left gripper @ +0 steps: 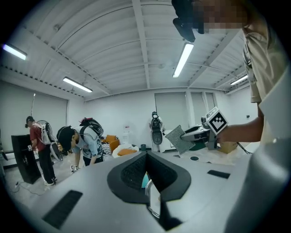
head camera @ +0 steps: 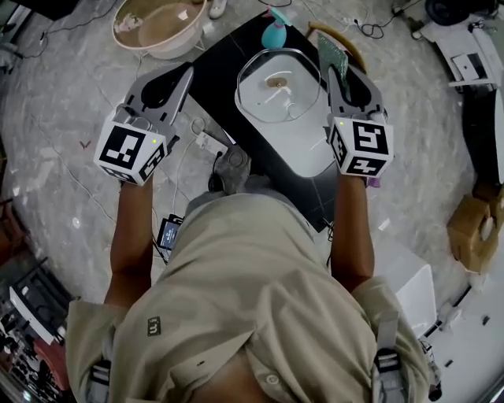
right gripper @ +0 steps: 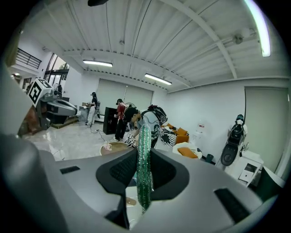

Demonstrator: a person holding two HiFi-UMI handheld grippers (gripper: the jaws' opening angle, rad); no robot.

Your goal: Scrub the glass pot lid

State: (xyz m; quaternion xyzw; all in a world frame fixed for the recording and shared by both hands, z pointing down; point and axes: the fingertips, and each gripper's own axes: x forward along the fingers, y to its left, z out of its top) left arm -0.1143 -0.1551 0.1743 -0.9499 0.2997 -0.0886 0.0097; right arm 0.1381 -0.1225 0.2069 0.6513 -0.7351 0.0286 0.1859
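The round glass pot lid (head camera: 277, 83), with a brown knob, lies over a white basin (head camera: 303, 149) on the black table (head camera: 224, 67). My right gripper (head camera: 331, 72) hovers at the lid's right edge, shut on a green scrub pad (head camera: 332, 51) that stands upright between its jaws (right gripper: 144, 154). My left gripper (head camera: 186, 72) is held left of the lid, apart from it, shut with nothing held (left gripper: 146, 159). The lid's metal rim (left gripper: 152, 200) shows below the left jaws. The left gripper view also catches the scrub pad (left gripper: 178, 139).
A teal bottle (head camera: 276, 31) stands at the table's far edge. A beige tub (head camera: 157, 24) sits on the floor at the far left, cables (head camera: 201, 138) run by the table, and a cardboard box (head camera: 472, 228) lies right. People (left gripper: 79, 145) stand in the background.
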